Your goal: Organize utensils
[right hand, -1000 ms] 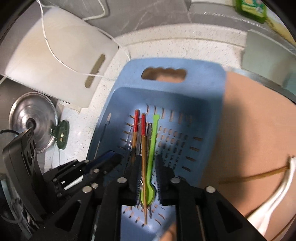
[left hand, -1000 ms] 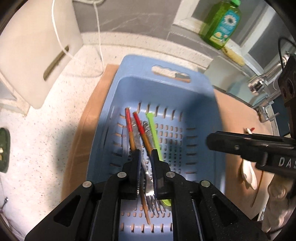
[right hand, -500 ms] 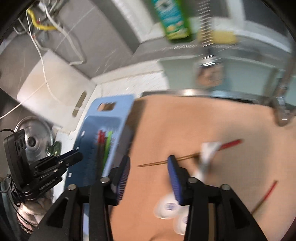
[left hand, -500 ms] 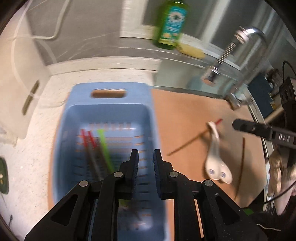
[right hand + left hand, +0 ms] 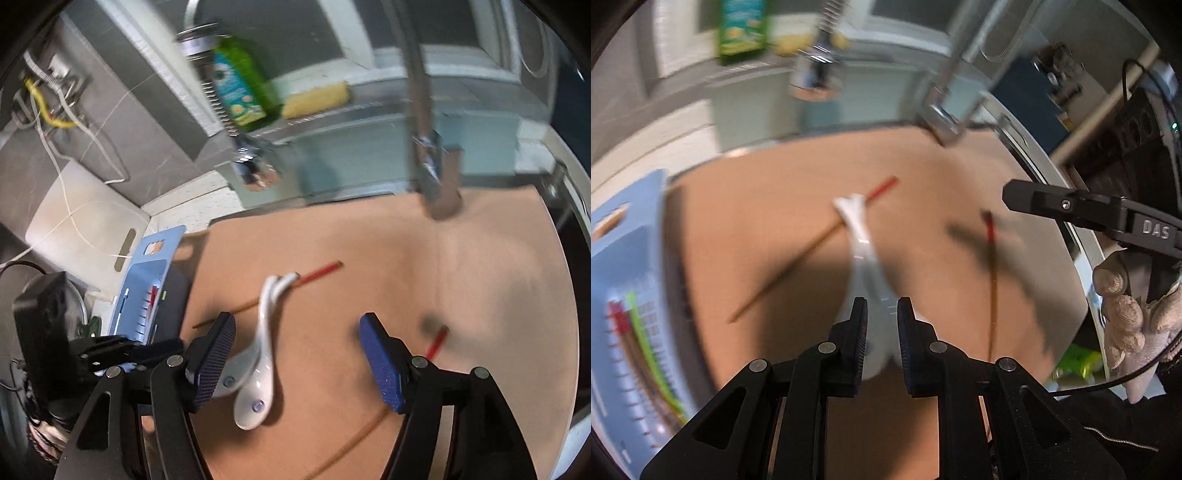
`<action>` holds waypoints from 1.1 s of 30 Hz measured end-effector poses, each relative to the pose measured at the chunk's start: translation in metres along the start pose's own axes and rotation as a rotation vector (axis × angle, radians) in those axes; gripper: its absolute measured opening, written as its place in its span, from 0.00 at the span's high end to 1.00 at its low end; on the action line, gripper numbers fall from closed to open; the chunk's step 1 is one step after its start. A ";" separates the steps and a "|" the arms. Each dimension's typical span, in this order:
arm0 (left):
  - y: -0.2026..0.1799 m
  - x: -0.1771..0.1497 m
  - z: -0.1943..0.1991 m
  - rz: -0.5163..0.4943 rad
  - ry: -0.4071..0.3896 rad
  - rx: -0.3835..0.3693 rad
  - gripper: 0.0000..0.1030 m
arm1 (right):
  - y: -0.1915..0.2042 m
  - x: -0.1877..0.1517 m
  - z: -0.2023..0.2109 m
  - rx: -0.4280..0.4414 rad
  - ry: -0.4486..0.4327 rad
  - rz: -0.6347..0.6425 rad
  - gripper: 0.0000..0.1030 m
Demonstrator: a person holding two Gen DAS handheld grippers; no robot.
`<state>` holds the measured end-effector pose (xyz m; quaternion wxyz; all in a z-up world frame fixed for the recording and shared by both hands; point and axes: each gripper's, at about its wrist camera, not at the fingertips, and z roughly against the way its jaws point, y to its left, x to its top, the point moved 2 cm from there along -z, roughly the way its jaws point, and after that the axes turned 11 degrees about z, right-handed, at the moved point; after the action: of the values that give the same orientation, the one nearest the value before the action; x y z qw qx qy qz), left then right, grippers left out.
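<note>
left tongs [image 5: 879, 334]: nearly pressed together, only a thin slit between the pads, pinching nothing; hovering over the bowl end of the white spoons [image 5: 862, 254].
left wrist view, spoons: two nested, near the middle of the tan mat [image 5: 746, 221], handles toward the far edge, lying across one chopstick [image 5: 812, 247].
left wrist view, second chopstick: red-tipped stick [image 5: 993, 280] nearer the mat's right edge, well apart from the spoons.
left wrist view, basket: blue basket [image 5: 631, 258] beside the mat's left edge, red-tipped chopsticks and a green utensil already lying in it.
left wrist view, other hand: gloved hand [image 5: 1126, 306] at the right edge of the mat, carrying the other tool.
right tongs [image 5: 299, 362]: jaws opening, widely spread, nothing pressed between the pads; spoons [image 5: 258, 354] lying just inside the left pad.
right wrist view, sticks: one chopstick [image 5: 317, 275] passing under the spoon handles; the other [image 5: 436, 339] just beyond the right pad, toward the mat's right edge.
right wrist view, basket: blue basket [image 5: 147, 280] off the mat's left edge, left tool [image 5: 122, 347] in front of it.
risk, nested spoons: likely to separate or slide on glossy ceramic if only one is caught.
risk, chopstick beneath: could be dragged or rolled when the spoons lift.
risk, crowding: both tools over the same spoons, so a bump looks possible.
risk, blur: exact heights above the mat cannot be told.
</note>
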<state>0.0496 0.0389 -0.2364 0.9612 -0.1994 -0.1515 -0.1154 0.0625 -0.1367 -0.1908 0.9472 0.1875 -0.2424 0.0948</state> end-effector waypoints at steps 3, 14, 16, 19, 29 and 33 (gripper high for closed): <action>-0.013 0.007 -0.019 -0.027 0.034 0.017 0.85 | -0.017 -0.011 0.005 -0.015 0.012 -0.033 0.36; -0.004 0.025 -0.049 -0.007 0.075 0.098 0.85 | -0.065 -0.036 0.020 -0.009 0.025 -0.165 0.36; -0.006 0.025 -0.050 -0.014 0.078 0.096 0.85 | -0.071 -0.039 0.021 -0.010 0.025 -0.178 0.36; -0.008 0.029 -0.053 -0.023 0.079 0.103 0.84 | -0.075 -0.042 0.024 -0.011 0.023 -0.184 0.36; -0.011 0.034 -0.063 -0.031 0.076 0.135 0.79 | -0.076 -0.041 0.023 0.007 0.030 -0.205 0.36; -0.009 0.028 -0.069 -0.027 0.094 0.108 0.78 | -0.074 -0.041 0.023 0.006 0.032 -0.200 0.36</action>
<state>0.0902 -0.0028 -0.2838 0.9750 -0.1394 -0.1151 -0.1292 0.0368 -0.2171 -0.2153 0.9550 0.2121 -0.2073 0.0037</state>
